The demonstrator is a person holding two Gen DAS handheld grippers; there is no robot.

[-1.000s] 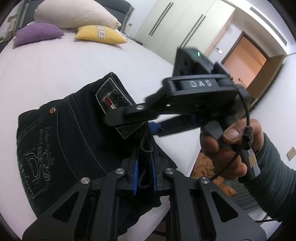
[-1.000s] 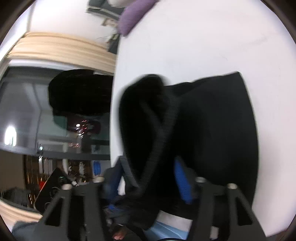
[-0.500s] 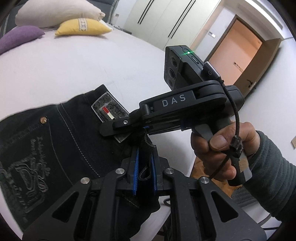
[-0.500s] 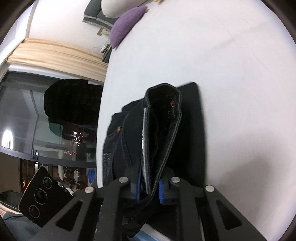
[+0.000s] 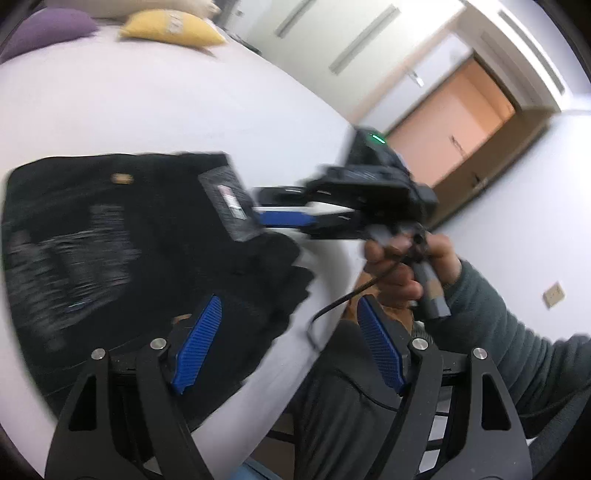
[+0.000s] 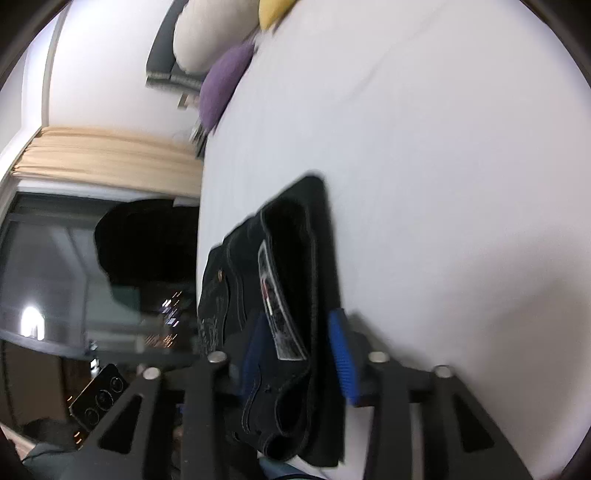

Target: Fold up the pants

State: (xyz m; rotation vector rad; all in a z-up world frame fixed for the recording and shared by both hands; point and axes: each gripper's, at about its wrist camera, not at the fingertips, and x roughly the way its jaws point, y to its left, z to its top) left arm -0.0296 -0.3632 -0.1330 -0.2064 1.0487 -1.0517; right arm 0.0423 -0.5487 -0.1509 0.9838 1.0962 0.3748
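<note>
Black jeans (image 5: pixel 122 236) lie folded on the white bed (image 5: pixel 147 103), waistband and label patch (image 5: pixel 231 201) toward the bed's edge. My left gripper (image 5: pixel 288 347) is open and empty, its blue pads (image 5: pixel 197 343) spread just short of the jeans' near edge. My right gripper (image 6: pixel 299 354) is open, its blue pads (image 6: pixel 341 354) either side of the waistband (image 6: pixel 291 295) without squeezing it. It also shows in the left wrist view (image 5: pixel 295 218), held by a hand beside the label patch.
A yellow pillow (image 5: pixel 170 27) and a purple pillow (image 5: pixel 48 29) lie at the head of the bed, with a white pillow (image 6: pixel 207 37) beside them. The bed's edge (image 5: pixel 332 266) runs close to the jeans. A dark window (image 6: pixel 74 266) and wardrobe doors (image 5: pixel 332 40) stand beyond.
Both grippers were shut on the jeans' waistband and have opened. The jeans have dropped flat onto the bed, and my left gripper has pulled back from them.
</note>
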